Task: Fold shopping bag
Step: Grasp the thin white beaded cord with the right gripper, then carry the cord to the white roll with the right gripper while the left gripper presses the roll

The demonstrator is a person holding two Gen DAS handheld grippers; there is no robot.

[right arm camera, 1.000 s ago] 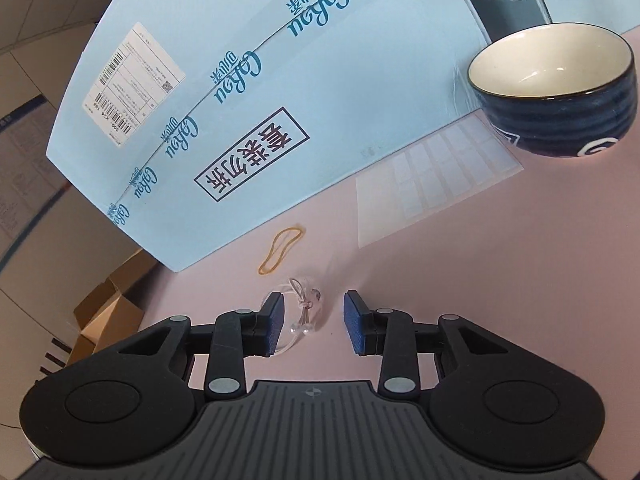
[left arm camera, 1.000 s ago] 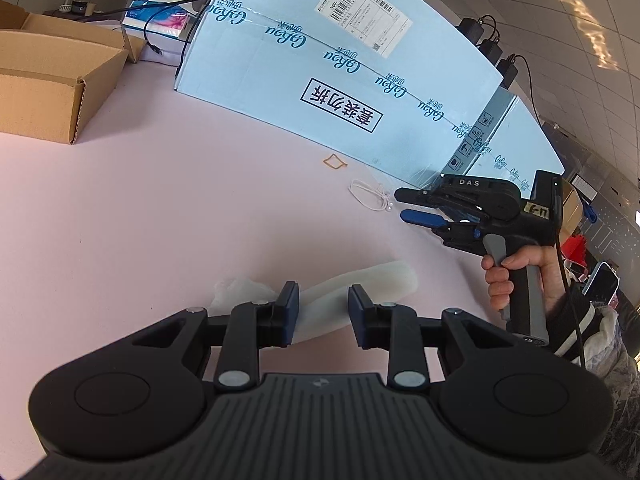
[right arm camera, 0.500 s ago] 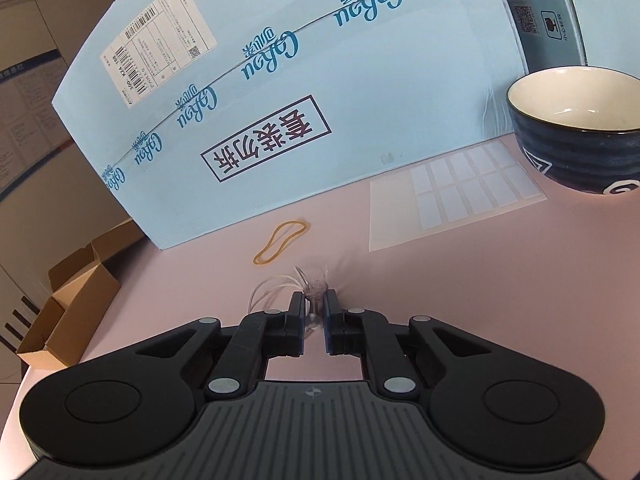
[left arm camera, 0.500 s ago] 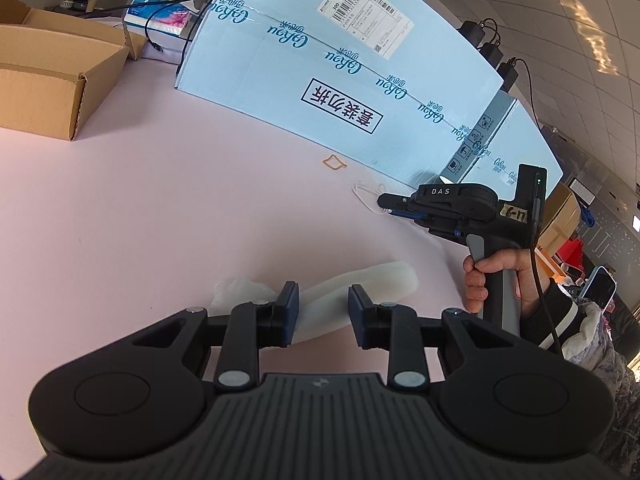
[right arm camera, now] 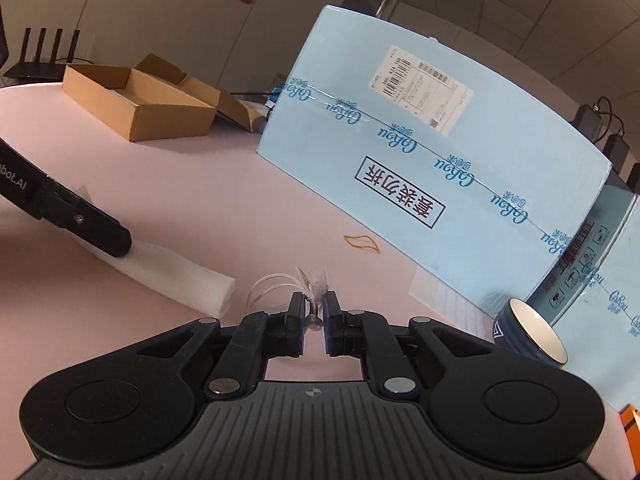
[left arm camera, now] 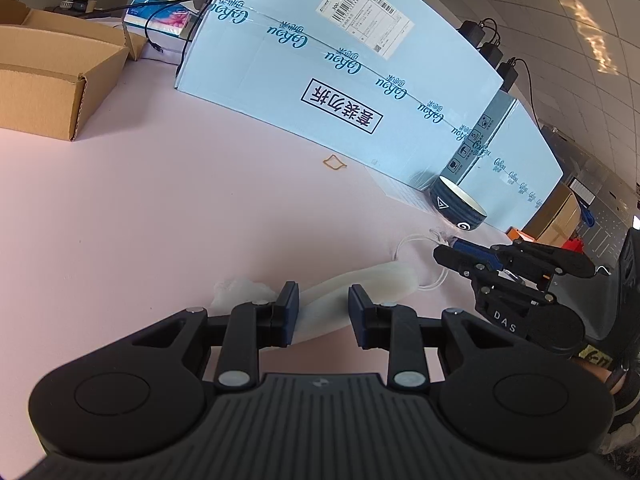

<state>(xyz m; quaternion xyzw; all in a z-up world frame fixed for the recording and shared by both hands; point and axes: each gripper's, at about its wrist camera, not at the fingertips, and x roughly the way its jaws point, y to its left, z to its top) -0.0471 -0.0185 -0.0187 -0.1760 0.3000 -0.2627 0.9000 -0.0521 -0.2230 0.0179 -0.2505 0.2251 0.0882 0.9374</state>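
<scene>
Rolled shopping bag btwn spread left hand-held gripper, right hand-held gripper pinching drawstring

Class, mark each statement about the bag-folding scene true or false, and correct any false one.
1. The right gripper is shut on the clear elastic band. True.
2. The left gripper is clamped tight on the rolled white bag. False: its jaws stand apart around the bag.
3. The dark blue bowl lies upside down. False: it stands upright.
4. A tan rubber band lies on the pink table near the blue carton. True.
</scene>
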